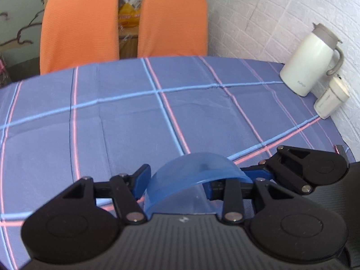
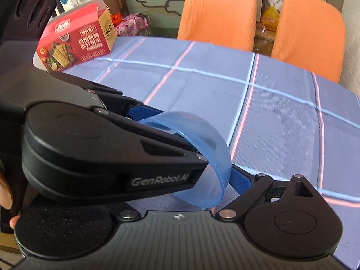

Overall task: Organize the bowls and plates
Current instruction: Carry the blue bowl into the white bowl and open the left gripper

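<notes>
The left gripper (image 1: pixel 175 186) was clenched on a translucent blue bowl (image 1: pixel 191 175), its blue fingers (image 1: pixel 140 180) pressed against opposite sides of the bowl, which was held tilted above the checked tablecloth (image 1: pixel 126 117). The right gripper (image 2: pixel 202 157) reached in beside it, one blue finger close against the bowl (image 2: pixel 202 144); whether it was gripping the bowl could not be told. For a clean placement, the bowl probably needed levelling before lowering, with one claw released only after the other held firm. No plates or other bowls showed on the cloth. Farther off stood a white jug (image 1: pixel 310 60) by the wall, a red cracker box (image 2: pixel 76 42), and two orange chairs (image 1: pixel 81 24).
</notes>
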Demonstrator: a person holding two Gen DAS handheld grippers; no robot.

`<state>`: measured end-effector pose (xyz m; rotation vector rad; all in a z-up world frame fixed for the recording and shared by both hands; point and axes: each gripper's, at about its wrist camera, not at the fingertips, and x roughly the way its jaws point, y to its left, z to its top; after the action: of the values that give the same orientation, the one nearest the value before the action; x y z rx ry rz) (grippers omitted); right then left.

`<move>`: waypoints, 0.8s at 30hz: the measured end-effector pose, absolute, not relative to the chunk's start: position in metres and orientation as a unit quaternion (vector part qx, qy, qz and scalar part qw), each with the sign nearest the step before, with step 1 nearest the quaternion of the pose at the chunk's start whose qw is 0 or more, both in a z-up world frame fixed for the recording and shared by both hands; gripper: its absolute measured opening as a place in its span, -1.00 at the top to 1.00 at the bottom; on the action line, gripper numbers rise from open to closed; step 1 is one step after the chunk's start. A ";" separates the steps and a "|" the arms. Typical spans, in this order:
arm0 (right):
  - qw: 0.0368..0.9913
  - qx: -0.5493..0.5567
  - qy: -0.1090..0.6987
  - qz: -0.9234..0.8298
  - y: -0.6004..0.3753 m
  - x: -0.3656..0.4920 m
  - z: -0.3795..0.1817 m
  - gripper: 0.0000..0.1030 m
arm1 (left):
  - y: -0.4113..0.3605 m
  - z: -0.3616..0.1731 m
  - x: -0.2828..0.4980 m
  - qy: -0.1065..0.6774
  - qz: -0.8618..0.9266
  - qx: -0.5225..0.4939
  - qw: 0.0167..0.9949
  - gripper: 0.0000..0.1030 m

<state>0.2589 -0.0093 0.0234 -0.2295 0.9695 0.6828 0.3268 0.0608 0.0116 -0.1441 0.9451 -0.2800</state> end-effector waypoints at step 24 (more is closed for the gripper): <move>0.812 -0.199 0.423 0.349 -0.020 0.275 -0.007 -0.57 | 0.084 -0.026 0.346 0.462 -0.134 -0.074 0.874 -0.18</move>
<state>0.2750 -0.0195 -0.0075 -0.4239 0.9035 0.7456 0.3460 0.0842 -0.0260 -0.1552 0.9651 -0.2792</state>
